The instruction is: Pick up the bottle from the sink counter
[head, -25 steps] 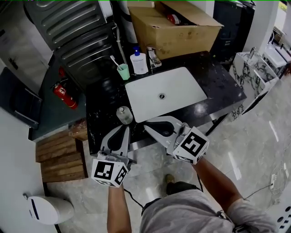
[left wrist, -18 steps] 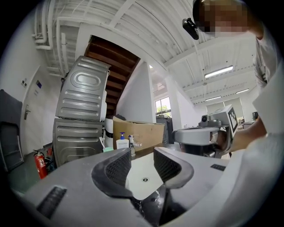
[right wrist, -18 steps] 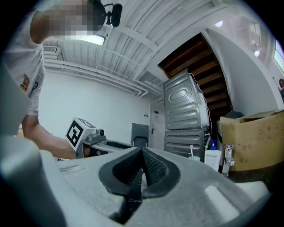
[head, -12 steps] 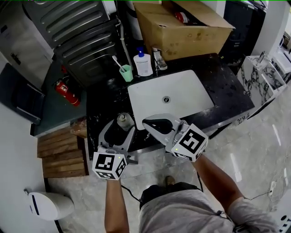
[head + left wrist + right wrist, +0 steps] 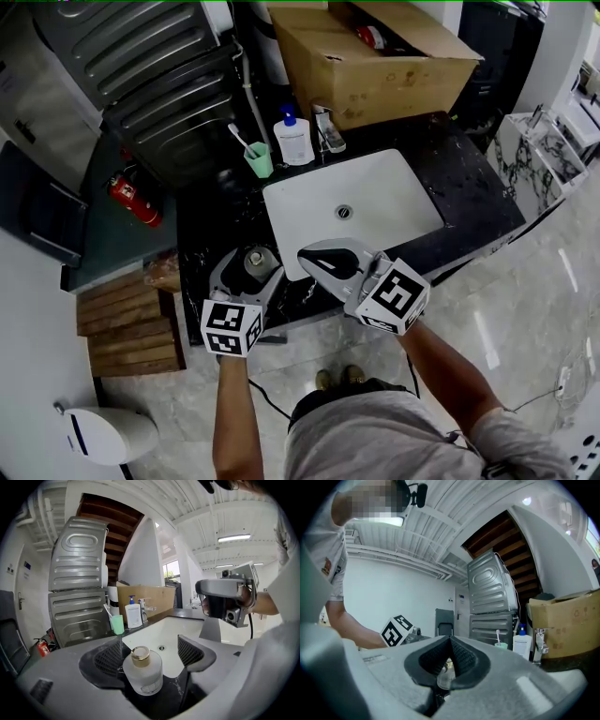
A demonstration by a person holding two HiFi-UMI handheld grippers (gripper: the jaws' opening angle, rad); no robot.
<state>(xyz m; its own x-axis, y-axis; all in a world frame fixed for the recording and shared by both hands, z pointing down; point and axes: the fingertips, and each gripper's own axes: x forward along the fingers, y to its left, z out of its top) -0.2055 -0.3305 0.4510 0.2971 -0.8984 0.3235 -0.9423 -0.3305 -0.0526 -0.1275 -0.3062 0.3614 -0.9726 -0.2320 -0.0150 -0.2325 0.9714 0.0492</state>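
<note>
opens left claw around bottle at surface's front edge, pads off it. holds right claw clenched, empty.

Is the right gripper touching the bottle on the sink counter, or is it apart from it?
Apart. The head view shows it: the tip of the right gripper lies to one side of the bottle, with a plain gap between them.

grey left gripper and right gripper carry black-and-white marker cubes; grey shirt.
</note>
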